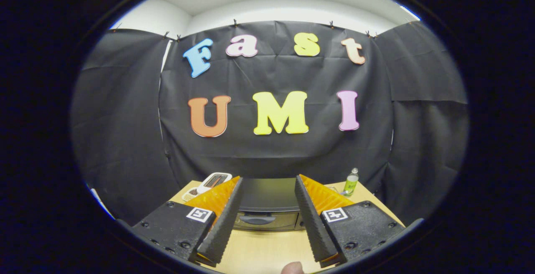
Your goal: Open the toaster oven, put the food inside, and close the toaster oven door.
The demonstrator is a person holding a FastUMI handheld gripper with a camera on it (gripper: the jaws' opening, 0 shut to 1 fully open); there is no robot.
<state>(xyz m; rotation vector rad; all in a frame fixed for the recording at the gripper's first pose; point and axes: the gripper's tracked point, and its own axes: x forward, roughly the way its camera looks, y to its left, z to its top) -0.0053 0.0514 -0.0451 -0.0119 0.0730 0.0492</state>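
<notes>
A dark toaster oven (267, 209) stands on the wooden table (267, 249), seen between my fingers and a short way beyond them. Its door is shut, with a curved handle (256, 219) across the top of the front. A white tray holding dark strips of food (215, 181) lies on the table behind my left finger, to the oven's left. My gripper (267, 182) hovers above the table in front of the oven, open, with nothing between its fingers.
A small clear bottle with a green label (351, 182) stands at the back right of the table, beyond my right finger. A round rimmed dish (191, 193) sits beside the tray. Black cloth walls close in the table. A fingertip (292, 268) shows below the gripper.
</notes>
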